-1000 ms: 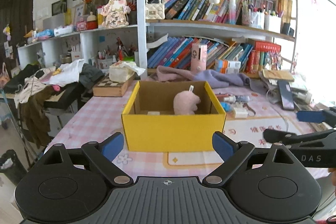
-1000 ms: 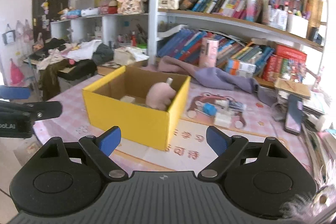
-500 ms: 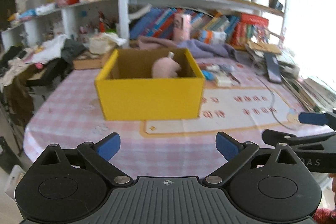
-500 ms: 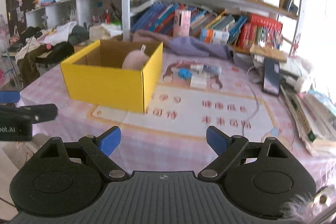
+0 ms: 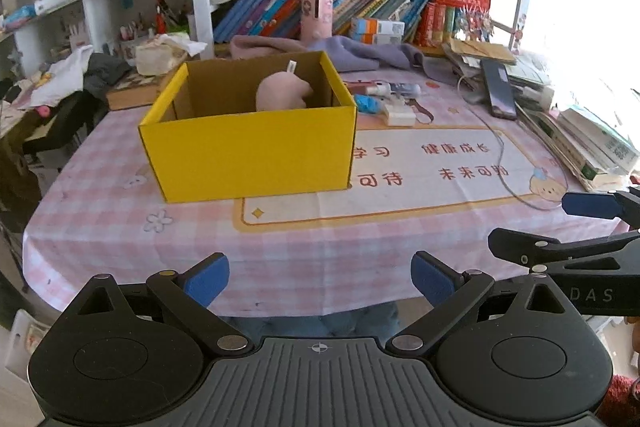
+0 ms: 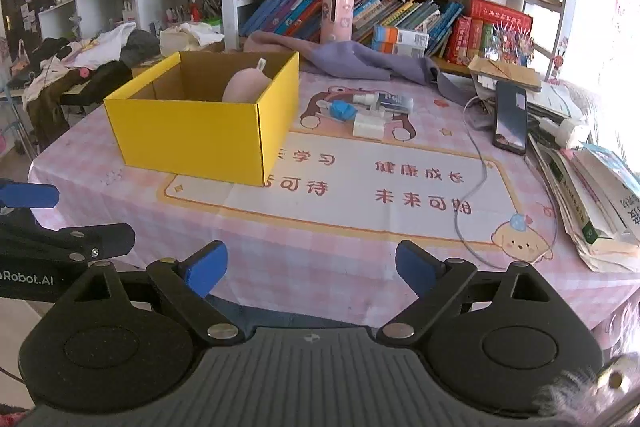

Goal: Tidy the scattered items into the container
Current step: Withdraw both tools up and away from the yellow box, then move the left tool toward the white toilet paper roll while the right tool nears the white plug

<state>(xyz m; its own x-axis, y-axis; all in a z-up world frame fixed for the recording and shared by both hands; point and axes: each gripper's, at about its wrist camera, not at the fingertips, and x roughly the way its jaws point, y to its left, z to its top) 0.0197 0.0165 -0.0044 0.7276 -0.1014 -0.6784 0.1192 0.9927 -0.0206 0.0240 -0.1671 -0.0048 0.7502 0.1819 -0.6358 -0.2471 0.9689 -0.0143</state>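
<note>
While both claws hang wide open and empty short of the table edge, the left gripper faces the yellow box ahead-left, holding 1 pink toy. Ahead-right of the right gripper, small items await fetching. Both have backed away since earlier.

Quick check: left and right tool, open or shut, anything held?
Left tool: open, holding nothing.
Right tool: open, holding nothing.
</note>
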